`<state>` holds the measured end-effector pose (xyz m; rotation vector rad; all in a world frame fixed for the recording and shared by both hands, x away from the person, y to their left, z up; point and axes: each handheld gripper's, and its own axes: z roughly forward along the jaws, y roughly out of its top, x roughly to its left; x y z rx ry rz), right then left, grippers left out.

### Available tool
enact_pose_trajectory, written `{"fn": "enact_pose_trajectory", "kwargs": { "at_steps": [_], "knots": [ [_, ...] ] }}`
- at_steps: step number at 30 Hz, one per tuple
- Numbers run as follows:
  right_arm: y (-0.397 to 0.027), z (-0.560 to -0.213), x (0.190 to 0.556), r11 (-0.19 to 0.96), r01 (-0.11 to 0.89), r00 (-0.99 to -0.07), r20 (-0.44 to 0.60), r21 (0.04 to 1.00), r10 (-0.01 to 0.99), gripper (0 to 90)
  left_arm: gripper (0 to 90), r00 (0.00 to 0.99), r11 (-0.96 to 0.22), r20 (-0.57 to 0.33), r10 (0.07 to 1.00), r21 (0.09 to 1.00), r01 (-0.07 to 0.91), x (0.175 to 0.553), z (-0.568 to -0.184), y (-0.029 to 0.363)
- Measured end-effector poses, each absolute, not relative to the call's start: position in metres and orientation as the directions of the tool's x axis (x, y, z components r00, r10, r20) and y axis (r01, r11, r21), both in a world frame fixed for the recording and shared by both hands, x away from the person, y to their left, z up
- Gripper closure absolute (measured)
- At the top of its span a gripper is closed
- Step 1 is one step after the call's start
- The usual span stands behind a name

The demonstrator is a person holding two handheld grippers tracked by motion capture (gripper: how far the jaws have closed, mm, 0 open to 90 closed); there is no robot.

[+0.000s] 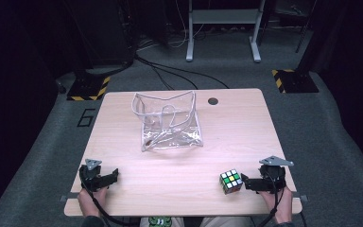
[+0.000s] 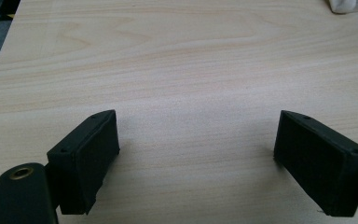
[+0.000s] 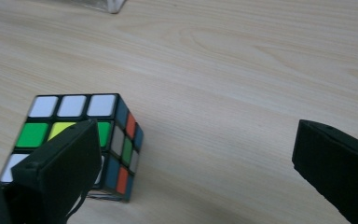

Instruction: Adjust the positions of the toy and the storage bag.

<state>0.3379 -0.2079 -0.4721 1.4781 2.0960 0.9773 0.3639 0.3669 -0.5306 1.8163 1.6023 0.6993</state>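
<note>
A scrambled colour cube (image 1: 230,181) stands on the wooden table (image 1: 246,127) near its front right. My right gripper (image 1: 246,182) hovers just right of the cube, open. In the right gripper view the cube (image 3: 81,133) shows white, green and yellow squares on top; the left jaw hides part of it, and only bare wood lies between the jaws of the right gripper (image 3: 196,158). My left gripper (image 1: 112,176) stays at the front left, open. In its own view the left gripper (image 2: 196,154) has only bare wood between its jaws.
A clear plastic bag (image 1: 168,123) with an open, crumpled top stands mid-table toward the back; its corner shows in the left gripper view (image 2: 342,5) and the right gripper view (image 3: 107,4). A round cable hole (image 1: 212,101) is behind it. Cables and a stand (image 1: 222,28) are on the floor beyond.
</note>
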Motion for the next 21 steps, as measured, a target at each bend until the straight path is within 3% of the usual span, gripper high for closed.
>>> {"fn": "enact_pose_trajectory", "kwargs": {
  "at_steps": [21],
  "knots": [
    [-0.164,-0.474,0.328,0.283,0.633,-0.47,0.067,0.72,0.88,2.2,13.5,0.12,-0.078,-0.004,0.993,0.738,0.671,0.364,-0.53,0.368]
  ]
}}
